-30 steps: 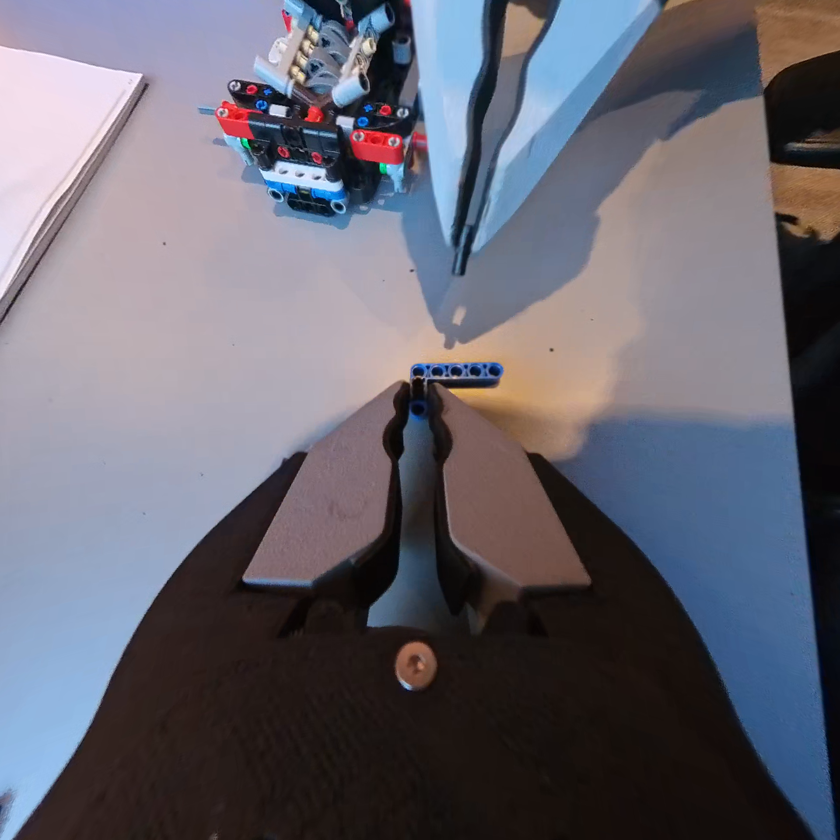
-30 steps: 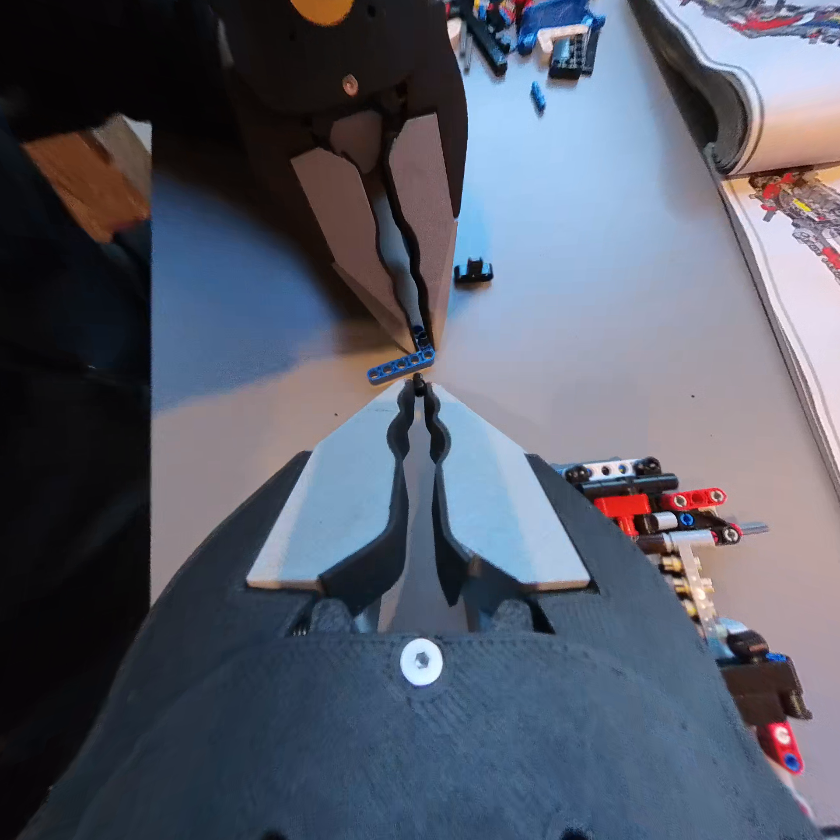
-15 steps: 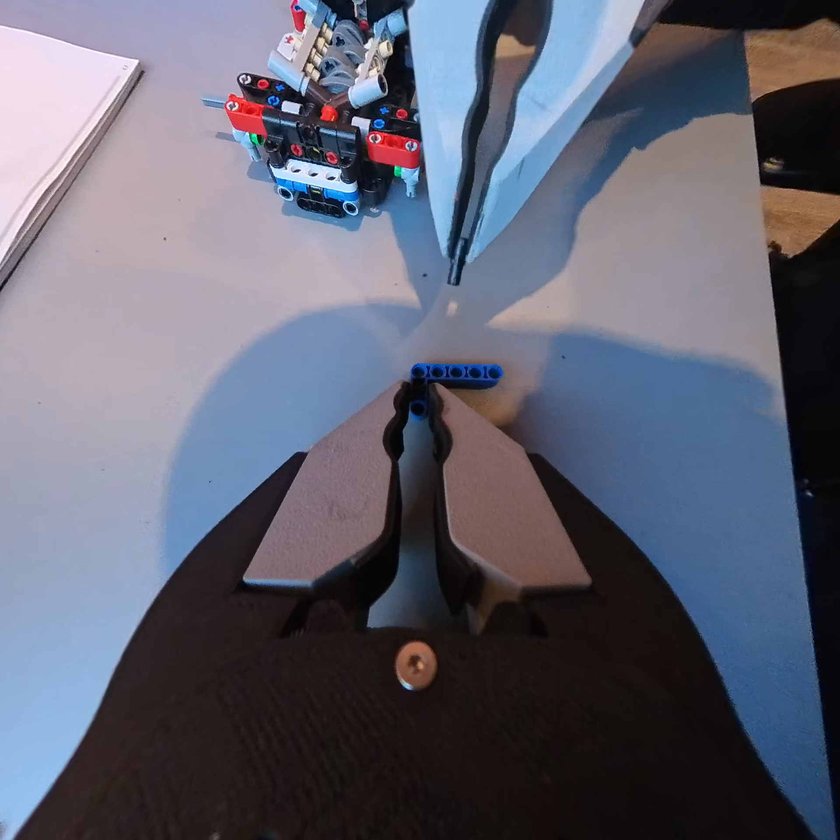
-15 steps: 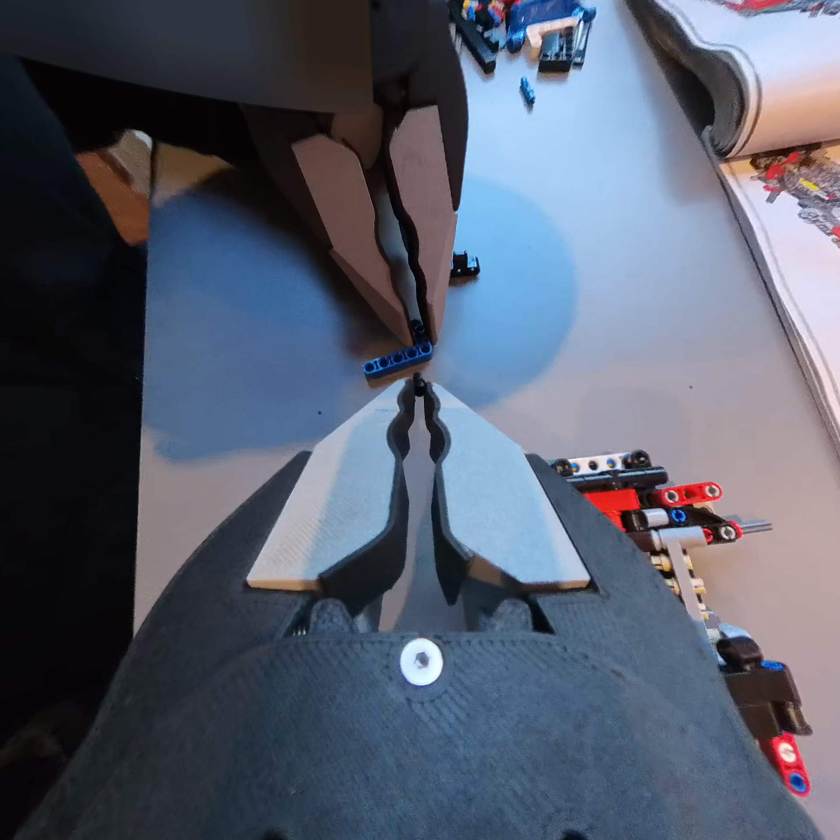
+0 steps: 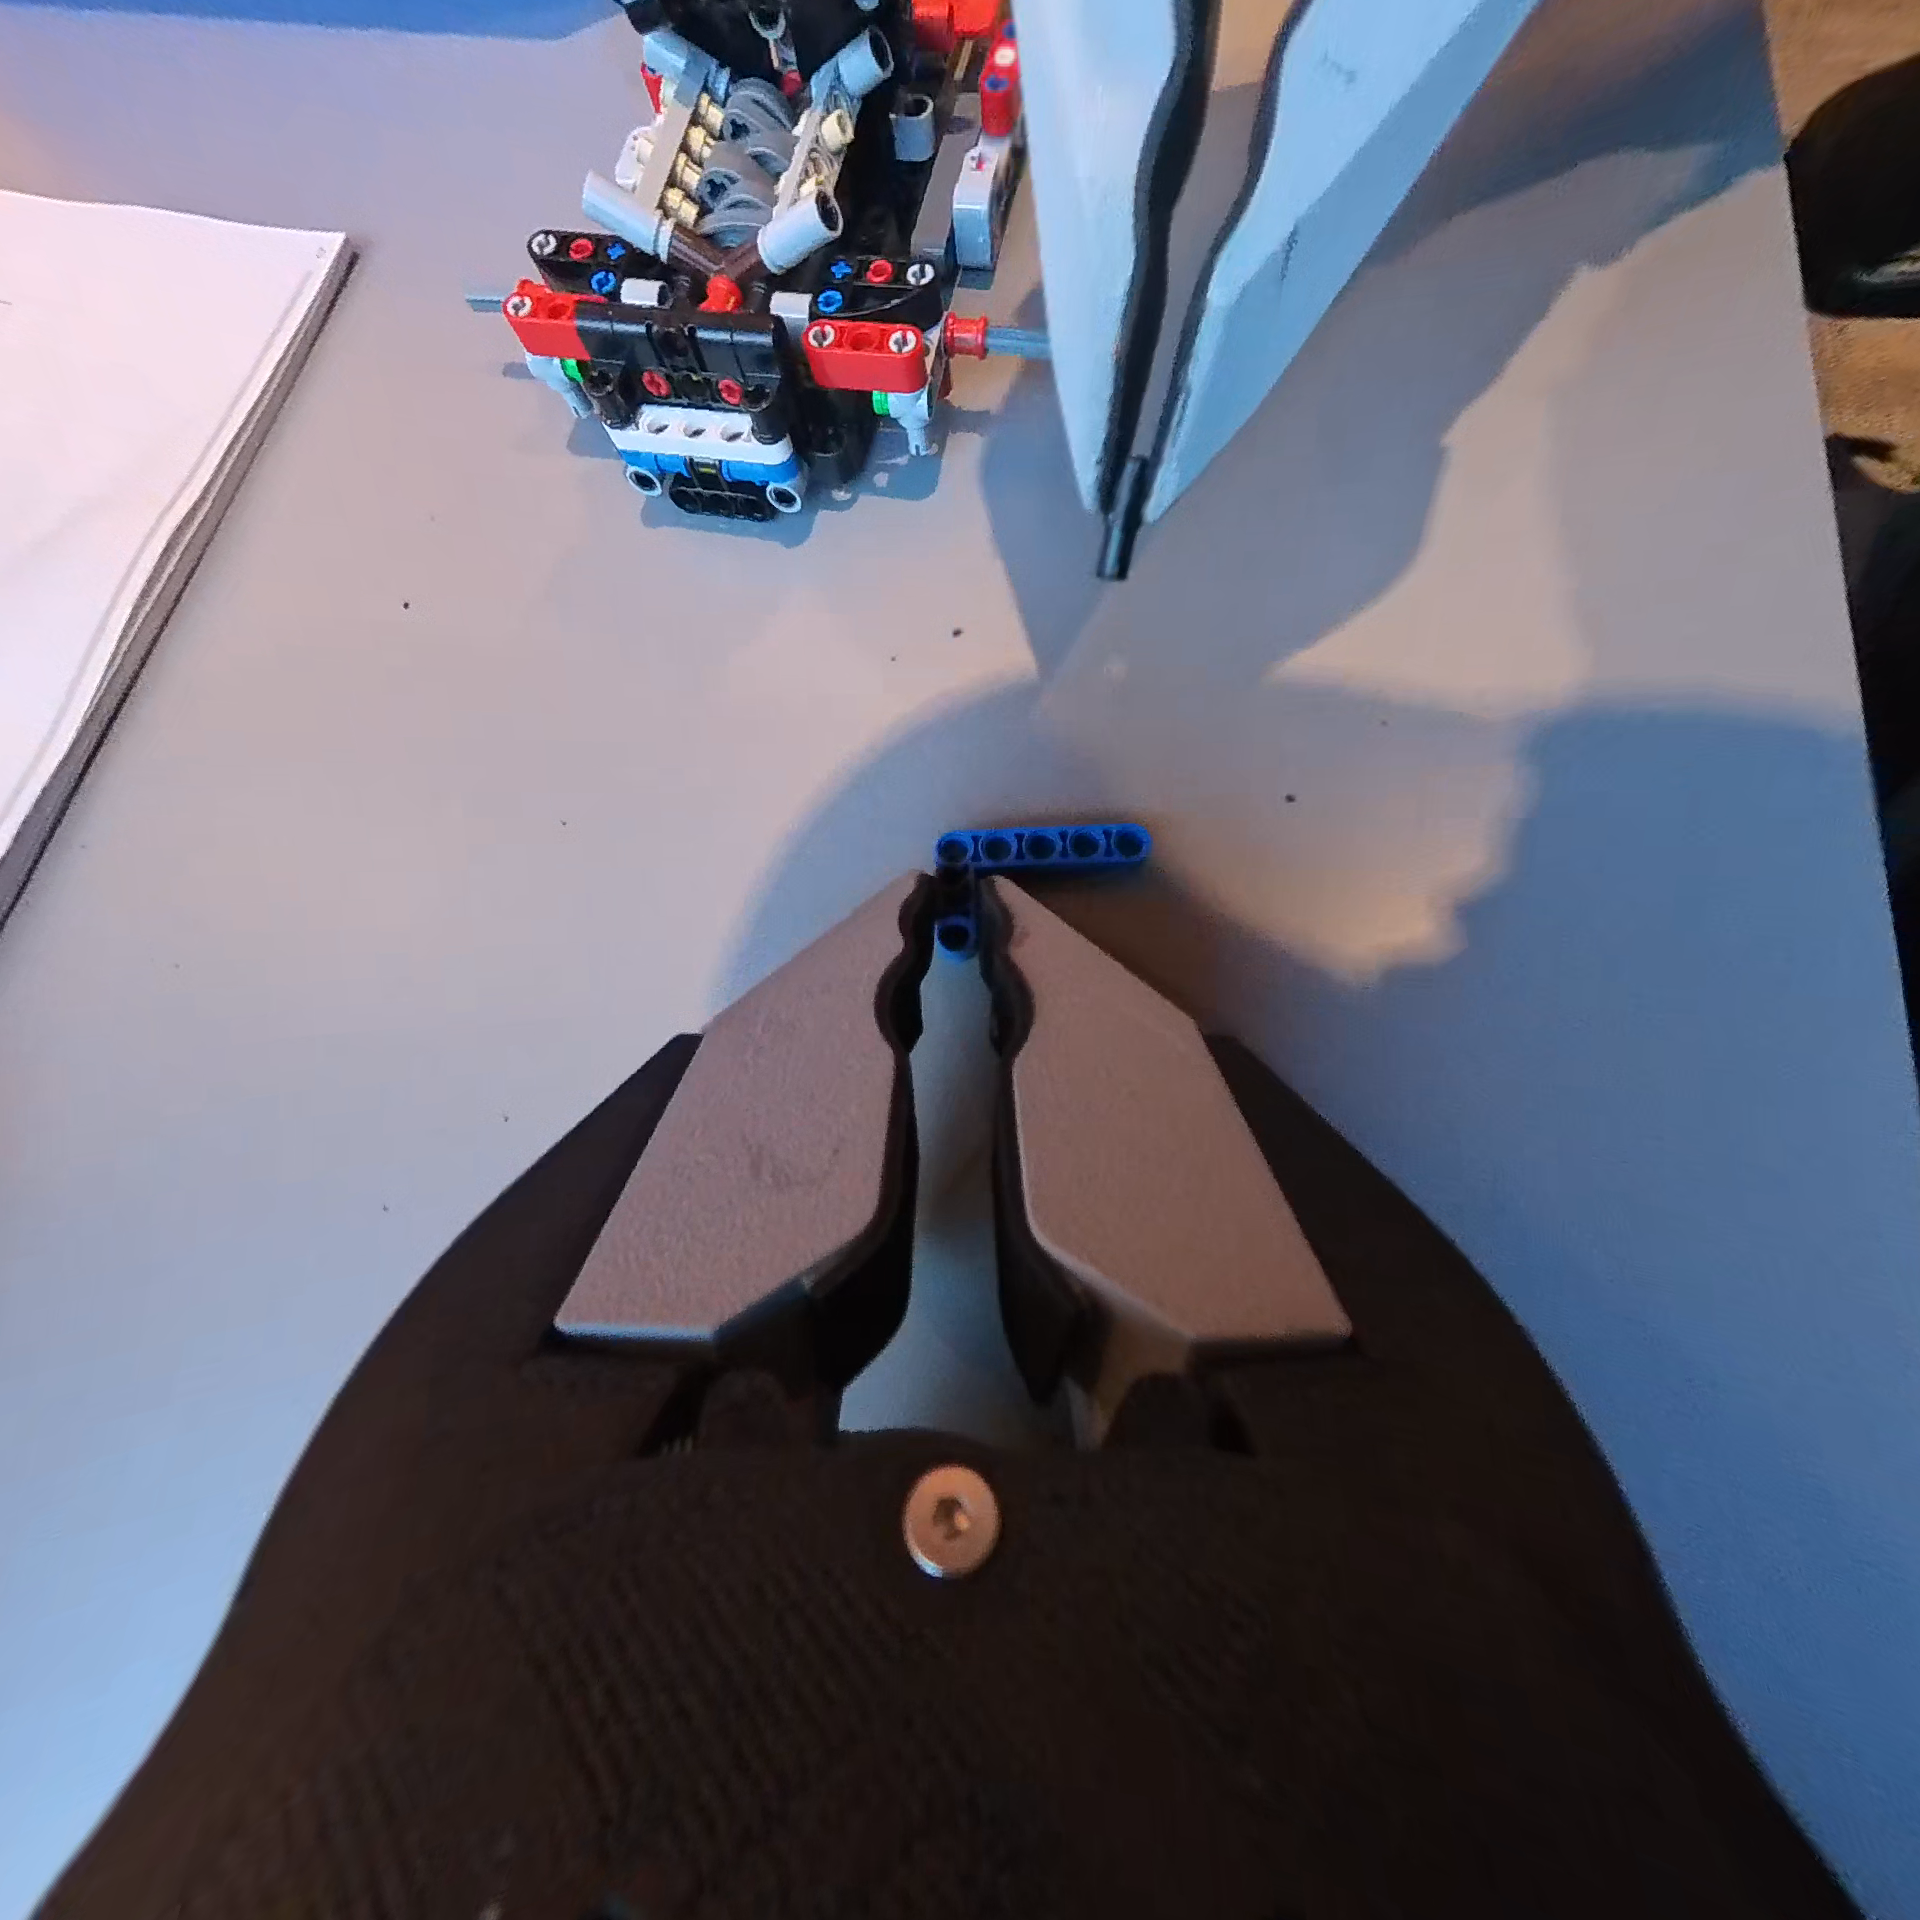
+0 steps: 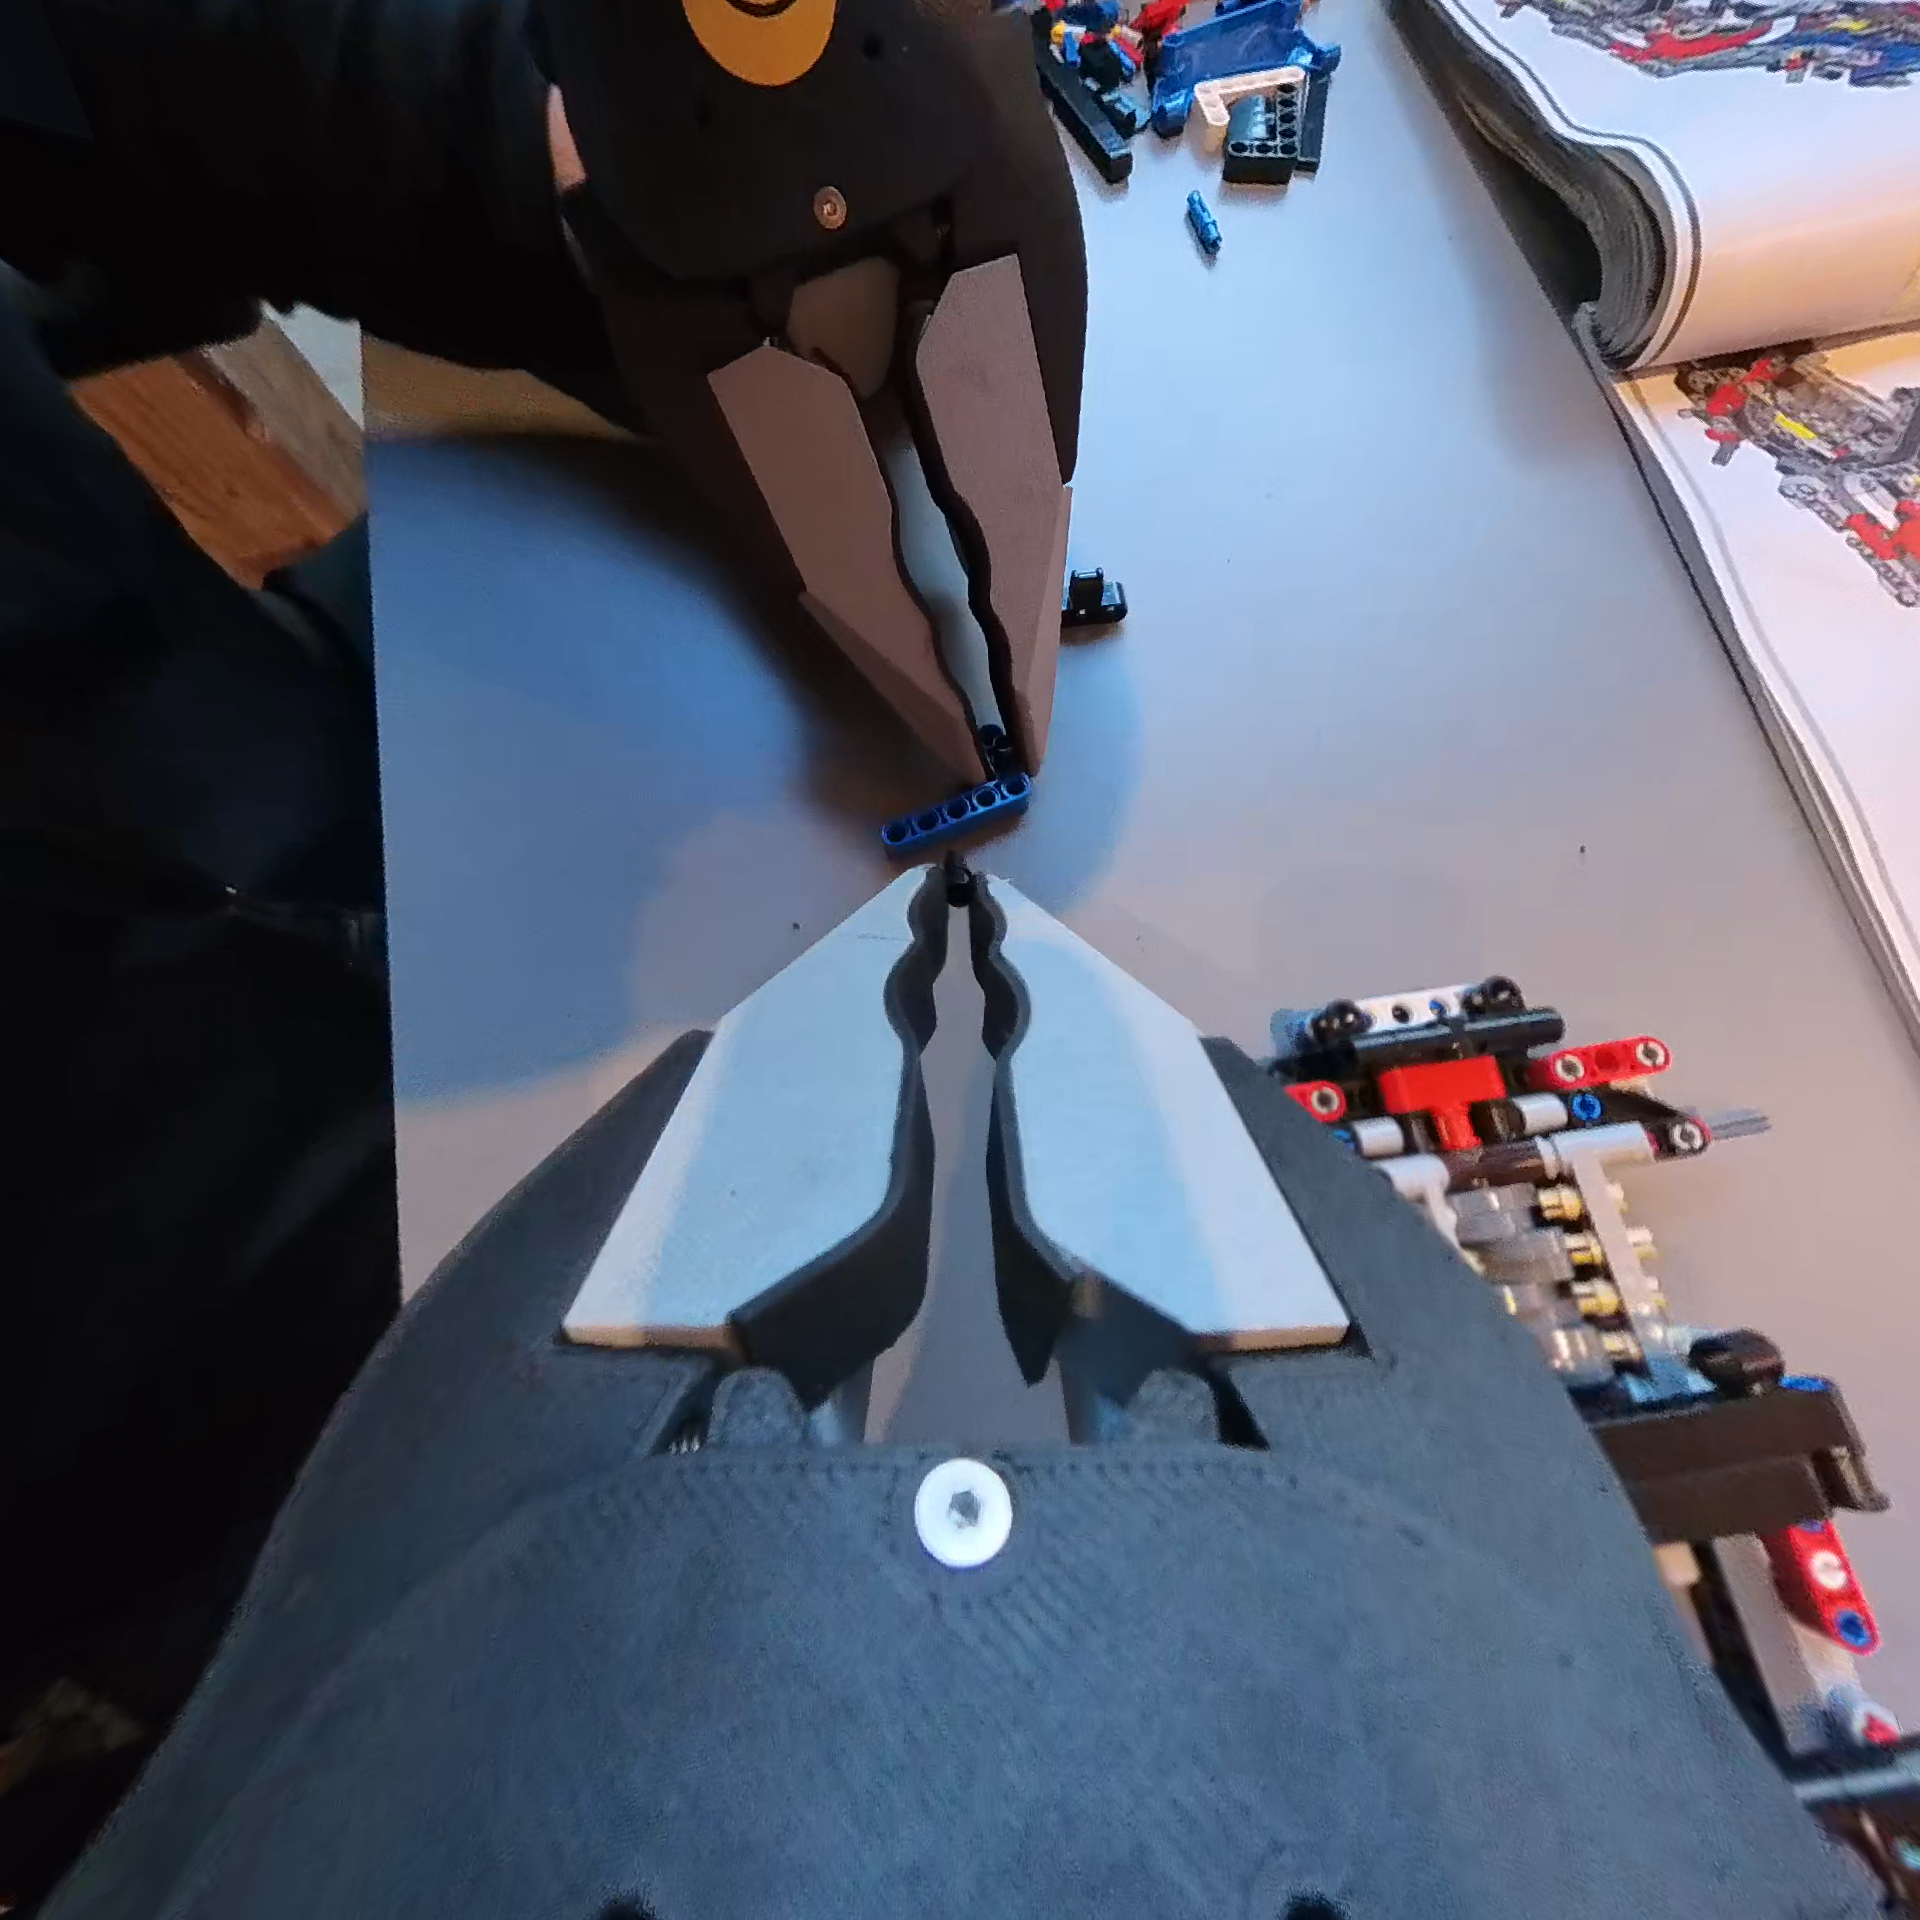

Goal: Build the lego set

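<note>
Grey table, matt, flecked with dark specks. Warm light patches between hard blue-tinted shadows. Wooden piece beyond the table's edge. Brownish floor off the far side, dim

Left tool and right tool clamped, tips facing.

So we're looking at two tools, one blue L-shaped beam and one black pin. One half-built model is sitting nearby, plus one open instruction booklet.
</note>
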Demonstrator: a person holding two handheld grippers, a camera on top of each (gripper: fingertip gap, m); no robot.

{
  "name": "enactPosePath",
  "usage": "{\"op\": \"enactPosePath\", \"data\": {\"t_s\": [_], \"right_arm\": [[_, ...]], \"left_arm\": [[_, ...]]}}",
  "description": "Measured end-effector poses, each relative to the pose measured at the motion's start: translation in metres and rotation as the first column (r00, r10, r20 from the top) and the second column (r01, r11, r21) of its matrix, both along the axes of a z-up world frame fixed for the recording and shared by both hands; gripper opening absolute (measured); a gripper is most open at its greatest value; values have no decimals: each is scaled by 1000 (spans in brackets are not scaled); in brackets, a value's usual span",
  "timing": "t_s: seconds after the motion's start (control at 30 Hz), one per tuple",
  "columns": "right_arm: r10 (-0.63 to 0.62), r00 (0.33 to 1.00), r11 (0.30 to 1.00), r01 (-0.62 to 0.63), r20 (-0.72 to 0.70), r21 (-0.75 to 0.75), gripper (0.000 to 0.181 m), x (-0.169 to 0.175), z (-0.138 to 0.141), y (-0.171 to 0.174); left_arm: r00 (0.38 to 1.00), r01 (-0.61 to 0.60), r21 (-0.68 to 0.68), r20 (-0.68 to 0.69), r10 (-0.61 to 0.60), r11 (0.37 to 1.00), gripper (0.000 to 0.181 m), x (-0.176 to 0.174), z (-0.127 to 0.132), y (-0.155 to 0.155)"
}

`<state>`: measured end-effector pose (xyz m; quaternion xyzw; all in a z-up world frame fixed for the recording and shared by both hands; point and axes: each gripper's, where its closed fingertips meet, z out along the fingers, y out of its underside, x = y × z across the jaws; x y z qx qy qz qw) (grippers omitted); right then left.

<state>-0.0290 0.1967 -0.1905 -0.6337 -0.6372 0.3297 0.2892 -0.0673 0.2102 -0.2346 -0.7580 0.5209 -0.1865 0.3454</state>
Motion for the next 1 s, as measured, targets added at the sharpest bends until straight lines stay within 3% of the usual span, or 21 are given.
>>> {"op": "enactPosePath", "data": {"t_s": [0.2,0.43,0.63,0.77,1.0], "right_arm": [[-17,999,999,15,-34,-38,1,12,2,7],[20,1000,1000,-20,15,6,1,5,-3,5],[-38,990,996,27,-135,-79,1,8,8,10],[17,954,987,-64,-300,-147,1,23,27,-1],[40,944,987,-88,-327,-133,1,45,22,0]], "left_arm": [[999,33,-49,21,-32,998,5,4,0,2],[999,53,1,0,-53,999,5,4,0,2],[999,52,-6,4,-52,999,5,4,0,3],[999,53,-24,13,-53,998,5,4,-1,3],[998,61,-47,25,-60,997,5,8,-1,7]]}}
